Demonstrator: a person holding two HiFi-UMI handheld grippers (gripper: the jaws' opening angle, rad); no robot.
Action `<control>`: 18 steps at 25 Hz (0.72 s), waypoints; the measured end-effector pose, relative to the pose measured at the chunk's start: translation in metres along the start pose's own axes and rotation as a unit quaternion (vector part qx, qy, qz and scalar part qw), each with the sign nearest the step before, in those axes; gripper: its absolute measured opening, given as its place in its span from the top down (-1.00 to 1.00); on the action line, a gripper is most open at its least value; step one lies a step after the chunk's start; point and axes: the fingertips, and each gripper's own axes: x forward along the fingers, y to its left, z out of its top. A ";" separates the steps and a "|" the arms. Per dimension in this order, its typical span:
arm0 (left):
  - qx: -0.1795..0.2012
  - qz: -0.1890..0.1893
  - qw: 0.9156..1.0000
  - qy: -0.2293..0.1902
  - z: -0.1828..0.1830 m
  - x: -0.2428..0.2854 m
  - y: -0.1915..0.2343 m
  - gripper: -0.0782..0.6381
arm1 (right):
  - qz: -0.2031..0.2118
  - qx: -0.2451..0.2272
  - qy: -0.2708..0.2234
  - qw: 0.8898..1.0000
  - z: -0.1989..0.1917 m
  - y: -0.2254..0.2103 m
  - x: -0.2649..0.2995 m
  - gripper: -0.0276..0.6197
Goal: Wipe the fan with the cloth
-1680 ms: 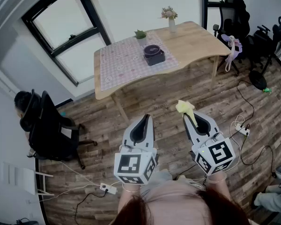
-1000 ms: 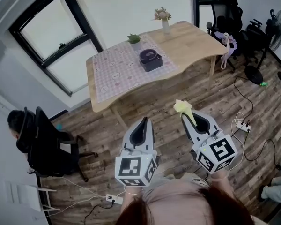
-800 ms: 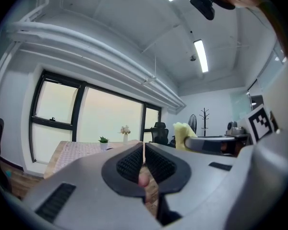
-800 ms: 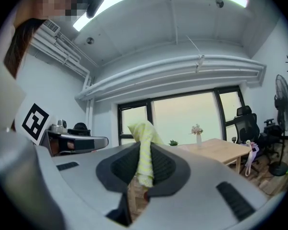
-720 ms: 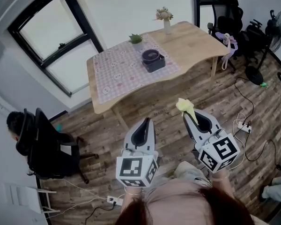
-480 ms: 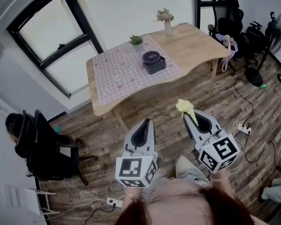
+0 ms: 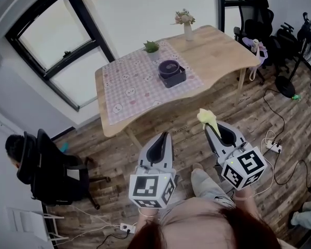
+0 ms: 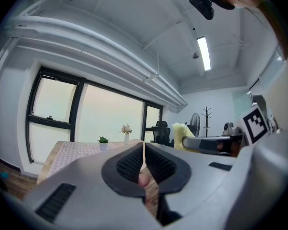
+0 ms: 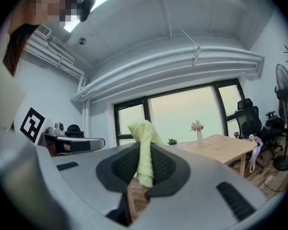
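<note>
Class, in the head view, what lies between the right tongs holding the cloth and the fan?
Head view: wooden floor, then the near edge of the table and its checked tablecloth, on which the fan stands.

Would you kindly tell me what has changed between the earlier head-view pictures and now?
The person has stepped toward the table: it and the fan look slightly nearer, and a leg now shows between the grippers. Unchanged: right gripper shut on the yellow cloth, left gripper shut and empty, fan untouched on the table.
</note>
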 end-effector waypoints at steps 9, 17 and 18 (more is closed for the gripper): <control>0.004 -0.005 1.000 0.007 0.009 0.071 0.010 0.73 | 0.006 0.005 0.001 1.000 0.009 -0.048 0.049 0.77; 0.008 0.006 1.000 0.012 0.017 0.127 0.027 0.73 | 0.020 0.012 -0.001 1.000 0.019 -0.088 0.095 0.77; 0.007 0.009 1.000 0.013 0.018 0.134 0.029 0.73 | 0.022 0.012 0.000 1.000 0.020 -0.093 0.101 0.77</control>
